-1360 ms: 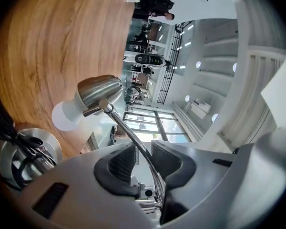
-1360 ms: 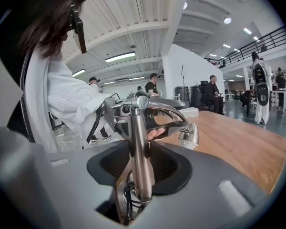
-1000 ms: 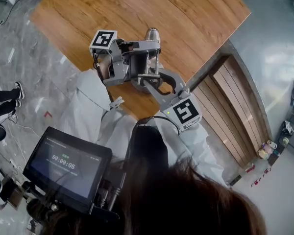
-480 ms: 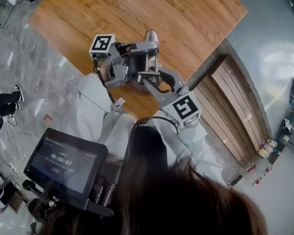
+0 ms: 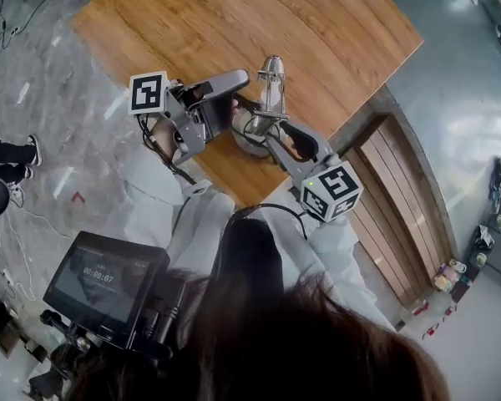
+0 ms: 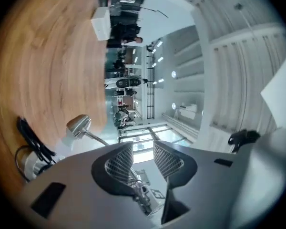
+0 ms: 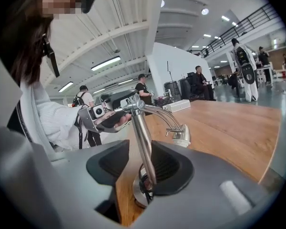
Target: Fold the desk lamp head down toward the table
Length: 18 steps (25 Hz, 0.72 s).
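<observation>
Straddling the lamp stem (image 7: 142, 142) unclamped, the right tongs (image 7: 143, 167) stand apart; the left tongs (image 6: 143, 154) gape empty. Just beyond the right tongs droops the lamp head (image 7: 183, 136); a bumped stem could tip it.

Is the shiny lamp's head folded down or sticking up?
Folded down: the silver metal desk lamp's head hangs from its curved neck, pointing at the brown wooden table, while the stem stands nearly upright.

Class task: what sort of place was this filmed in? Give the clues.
Probably a big open hall used as a workshop or lab: a high ribbed ceiling with strip lights, a railed upper walkway, and people standing on a polished floor beside the large wooden table.
</observation>
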### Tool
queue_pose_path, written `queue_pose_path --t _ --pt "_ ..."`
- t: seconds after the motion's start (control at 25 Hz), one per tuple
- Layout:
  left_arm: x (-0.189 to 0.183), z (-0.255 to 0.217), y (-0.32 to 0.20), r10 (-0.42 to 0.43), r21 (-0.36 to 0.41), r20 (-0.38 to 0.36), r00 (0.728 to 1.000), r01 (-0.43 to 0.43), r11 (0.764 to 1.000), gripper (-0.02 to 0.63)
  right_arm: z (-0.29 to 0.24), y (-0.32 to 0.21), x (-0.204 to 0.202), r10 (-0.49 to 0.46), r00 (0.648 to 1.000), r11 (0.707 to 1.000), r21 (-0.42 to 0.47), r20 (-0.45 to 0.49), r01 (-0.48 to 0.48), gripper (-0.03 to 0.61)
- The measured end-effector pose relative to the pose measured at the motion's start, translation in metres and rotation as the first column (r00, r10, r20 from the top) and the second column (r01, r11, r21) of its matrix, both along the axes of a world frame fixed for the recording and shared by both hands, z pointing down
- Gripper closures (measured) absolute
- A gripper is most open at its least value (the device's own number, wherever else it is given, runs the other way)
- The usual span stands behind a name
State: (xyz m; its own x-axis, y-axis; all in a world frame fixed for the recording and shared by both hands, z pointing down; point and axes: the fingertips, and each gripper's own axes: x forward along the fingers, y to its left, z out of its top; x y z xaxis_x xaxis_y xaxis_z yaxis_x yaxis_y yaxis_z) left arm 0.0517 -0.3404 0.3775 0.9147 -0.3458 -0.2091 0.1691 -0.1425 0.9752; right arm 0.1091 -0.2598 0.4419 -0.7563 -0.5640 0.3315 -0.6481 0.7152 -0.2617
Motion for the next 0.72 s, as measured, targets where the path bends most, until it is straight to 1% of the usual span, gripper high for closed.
queue_pose_path --t 0.04,0.08,0.12,0.16,0.2,0.24,0.28,0.32,0.4,0.48,0.56,0.64,0.68,0.72 --pt "0.001 -0.013 0.008 -0.008 0.082 0.05 0.999 0.004 0.997 0.485 -0.008 0.006 0.005 0.013 1.0 1.0 -0.002 0.011 -0.013 0.442" --pt "0.003 -0.024 0.015 -0.017 0.164 0.105 0.994 -0.001 0.986 0.485 -0.016 0.009 0.011 0.039 0.999 0.999 0.007 0.016 -0.039 0.445" --pt "0.004 -0.033 0.021 -0.034 0.244 0.162 0.986 -0.007 0.97 0.485 -0.024 0.009 0.018 0.077 0.997 0.997 0.023 0.016 -0.078 0.458" --pt "0.005 -0.04 0.025 -0.063 0.323 0.219 0.974 -0.011 0.946 0.491 -0.032 0.007 0.025 0.123 0.992 0.992 0.041 0.01 -0.123 0.465" --pt "0.005 -0.047 0.027 -0.107 0.404 0.272 0.956 -0.013 0.915 0.512 -0.039 0.003 0.031 0.17 0.986 0.984 0.058 0.002 -0.169 0.481" --pt "0.005 -0.055 0.027 -0.161 0.483 0.318 0.934 -0.014 0.875 0.535 -0.047 -0.002 0.036 0.211 0.977 0.975 0.075 -0.008 -0.21 0.516" --pt "0.005 -0.063 0.027 -0.217 0.55 0.352 0.911 -0.013 0.835 0.566 -0.054 -0.007 0.04 0.243 0.97 0.966 0.092 -0.016 -0.24 0.549" --pt "0.006 -0.069 0.027 -0.268 0.601 0.373 0.888 -0.012 0.799 0.597 -0.062 -0.012 0.042 0.263 0.965 0.96 0.106 -0.022 -0.259 0.567" --pt "0.011 -0.081 0.028 -0.35 0.672 0.393 0.85 -0.006 0.741 0.611 -0.077 -0.021 0.043 0.283 0.959 0.952 0.128 -0.025 -0.278 0.577" --pt "0.015 -0.09 0.028 -0.436 0.73 0.391 0.811 0.016 0.684 0.612 -0.091 -0.029 0.041 0.296 0.955 0.946 0.145 -0.021 -0.29 0.577" --pt "0.018 -0.095 0.026 -0.525 0.773 0.398 0.752 0.033 0.633 0.612 -0.102 -0.037 0.036 0.307 0.952 0.939 0.166 -0.012 -0.301 0.577" --pt "0.019 -0.095 0.024 -0.585 0.801 0.423 0.692 0.016 0.598 0.612 -0.111 -0.045 0.029 0.317 0.948 0.932 0.188 -0.015 -0.309 0.577" --pt "0.021 -0.094 0.024 -0.602 0.81 0.437 0.668 -0.001 0.587 0.612 -0.114 -0.049 0.025 0.319 0.948 0.93 0.199 -0.021 -0.309 0.577" --pt "0.022 -0.092 0.023 -0.613 0.815 0.45 0.649 -0.017 0.58 0.612 -0.117 -0.052 0.022 0.319 0.948 0.928 0.21 -0.024 -0.307 0.577"
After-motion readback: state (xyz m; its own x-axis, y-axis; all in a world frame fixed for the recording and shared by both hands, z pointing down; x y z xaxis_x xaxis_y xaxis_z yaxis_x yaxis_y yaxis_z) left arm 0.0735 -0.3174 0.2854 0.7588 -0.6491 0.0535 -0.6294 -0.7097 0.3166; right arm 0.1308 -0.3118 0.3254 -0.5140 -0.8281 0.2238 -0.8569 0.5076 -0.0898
